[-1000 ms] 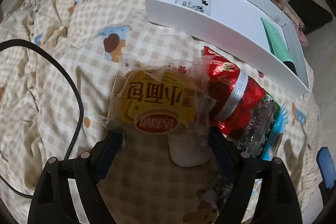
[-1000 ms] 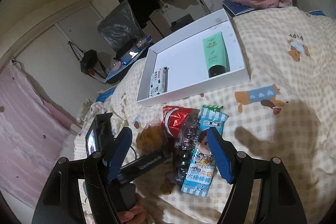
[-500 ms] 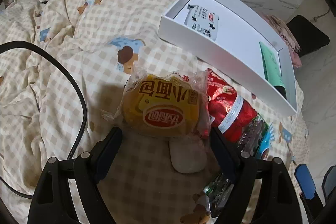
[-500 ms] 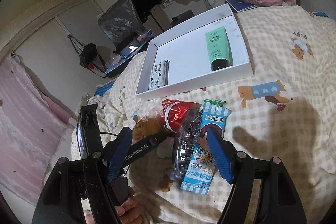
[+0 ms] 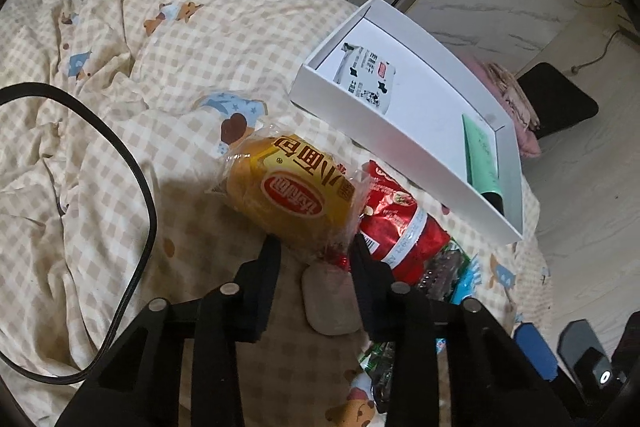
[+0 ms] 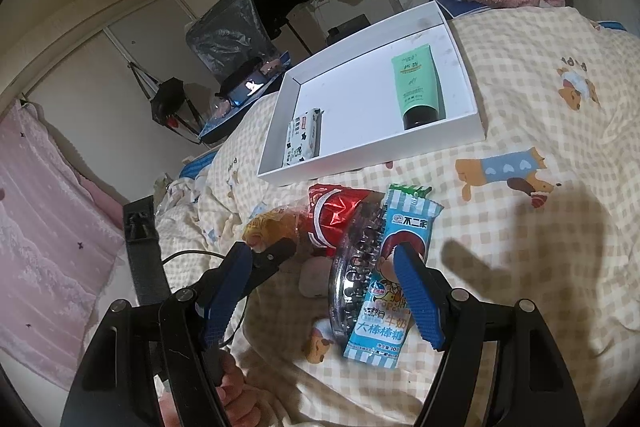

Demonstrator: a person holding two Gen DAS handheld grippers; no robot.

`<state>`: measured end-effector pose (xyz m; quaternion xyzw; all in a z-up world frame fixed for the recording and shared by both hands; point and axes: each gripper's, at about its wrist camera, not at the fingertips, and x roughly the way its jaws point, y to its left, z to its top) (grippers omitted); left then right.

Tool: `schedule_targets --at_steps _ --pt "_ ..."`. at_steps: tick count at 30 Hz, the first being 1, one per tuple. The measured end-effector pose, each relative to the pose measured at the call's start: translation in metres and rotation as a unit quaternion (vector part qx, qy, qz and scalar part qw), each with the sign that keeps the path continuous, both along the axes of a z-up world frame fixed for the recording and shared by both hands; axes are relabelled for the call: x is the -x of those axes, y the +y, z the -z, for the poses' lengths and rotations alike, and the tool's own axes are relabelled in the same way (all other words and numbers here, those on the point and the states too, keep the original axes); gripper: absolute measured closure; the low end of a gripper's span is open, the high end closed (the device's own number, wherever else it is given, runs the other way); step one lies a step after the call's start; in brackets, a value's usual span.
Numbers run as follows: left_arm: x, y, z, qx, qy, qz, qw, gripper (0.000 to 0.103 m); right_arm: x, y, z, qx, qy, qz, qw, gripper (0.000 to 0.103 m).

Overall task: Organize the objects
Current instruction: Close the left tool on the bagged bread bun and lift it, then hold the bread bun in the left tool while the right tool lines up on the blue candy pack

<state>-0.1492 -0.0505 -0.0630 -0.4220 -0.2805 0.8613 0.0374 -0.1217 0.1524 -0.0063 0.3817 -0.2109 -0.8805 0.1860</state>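
- The left gripper point(image 5: 314, 247) is clenched on the near edge of the yellow bread packet point(image 5: 288, 193), its fingers pinching the crinkled wrapper rather than the bun itself
- The packet sits tilted, seemingly raised a little off the checked quilt point(image 5: 120, 75), just left of the red snack bag point(image 5: 400, 223) and touching it
- The white box point(image 5: 380, 143) lies far and to the right, and already holds a black-and-white tissue pack point(image 5: 366, 77) at its left end and a green tube point(image 5: 480, 155) at its right end; the middle is bare
- To do this step well, I judge the packet should be lifted clear of the red bag before swinging right, since the wrapper could drag its neighbour along
- Carry it above the box's near wall, then lower it onto the bare middle so nothing gets covered
- A pinch on film alone may slip; a slow, level carry seems wise
- The right gripper point(image 6: 324, 259) hangs released, jaws wide, over the clear hair brush point(image 6: 352, 267) and the blue milk-candy packet point(image 6: 388, 283), touching neither as far as shows
- A small pale case point(image 5: 330, 301) rests on the quilt under the left gripper
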Motion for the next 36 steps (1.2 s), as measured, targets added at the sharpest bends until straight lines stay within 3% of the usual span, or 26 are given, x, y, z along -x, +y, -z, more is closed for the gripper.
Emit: schedule_targets --at_steps 12,18,20,27,28,31,36 --pt "-0.011 -0.012 -0.01 -0.034 0.029 0.0 0.999 0.078 0.002 0.003 0.002 0.002 -0.003 0.002 1.0 0.028" --pt "-0.018 -0.008 -0.021 -0.054 0.046 0.037 0.9968 0.08 0.002 0.005 0.002 0.004 -0.004 0.001 1.0 0.028" --pt "-0.017 -0.002 -0.02 -0.069 0.03 0.064 0.9951 0.08 0.002 0.006 0.001 0.006 -0.004 0.001 1.0 0.028" --pt "-0.016 0.005 -0.016 -0.049 -0.059 0.081 0.9938 0.079 0.004 0.012 0.001 0.012 -0.004 0.007 1.0 0.028" --pt "-0.017 0.005 -0.016 -0.048 -0.068 0.076 0.9936 0.077 0.004 0.013 0.002 0.012 -0.005 0.008 1.0 0.028" --pt "-0.018 -0.002 -0.014 -0.077 -0.08 0.068 0.9915 0.044 0.005 0.015 0.002 0.013 -0.006 0.009 1.0 0.028" --pt "-0.024 -0.016 -0.013 -0.118 -0.066 0.039 0.99 0.039 0.005 0.014 0.003 0.009 -0.007 0.007 1.0 0.028"
